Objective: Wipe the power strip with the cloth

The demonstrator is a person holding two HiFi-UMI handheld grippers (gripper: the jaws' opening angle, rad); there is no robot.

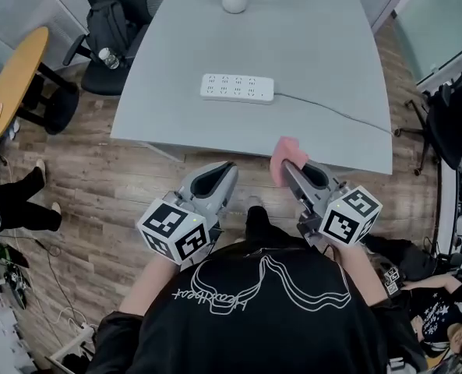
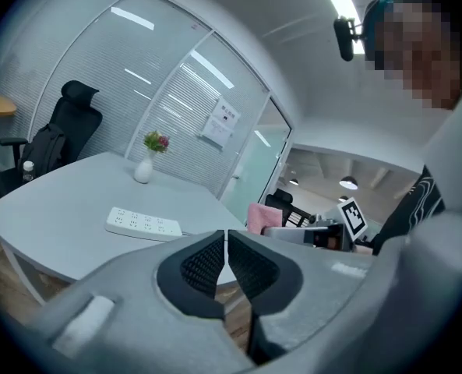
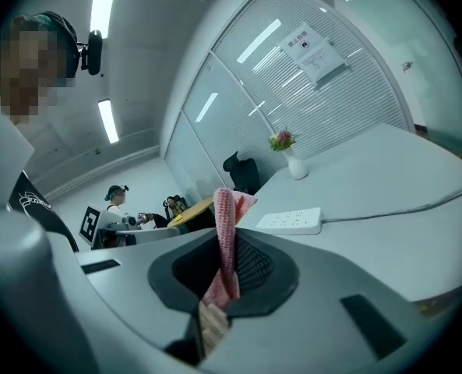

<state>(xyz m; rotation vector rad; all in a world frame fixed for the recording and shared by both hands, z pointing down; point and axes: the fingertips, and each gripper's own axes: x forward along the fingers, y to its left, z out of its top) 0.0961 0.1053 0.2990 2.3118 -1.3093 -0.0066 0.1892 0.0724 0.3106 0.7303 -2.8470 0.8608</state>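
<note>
Glass partitions and a wood floor surround a pale grey tabletop (image 1: pixel 316 53), and both tools hang short of its near edge, over the floor.

The right tool (image 1: pixel 290 167) is clamped on a pink cloth (image 1: pixel 287 149), which stands up as a narrow fold between the jaws with only a short flap free above them. The left tool (image 1: pixel 227 168) is closed with nothing in it.

The power strip (image 1: pixel 238 88) lies flat, sockets up, in the near half of the tabletop, closer to the left edge than the right and well apart from both tools. Its long axis runs side to side, roughly parallel to the near edge. The cable (image 1: pixel 332 111) leaves its right end and trails toward the near right corner.

The step in hand looks like the approach, with no wiping begun. To do it well, I would tip the right tool so the free flap meets the strip's top face before the jaw tips do. The strokes should follow the long axis, from the left end toward the cable end. The empty left tool could press down on one end, since a light strip will likely slide.
</note>
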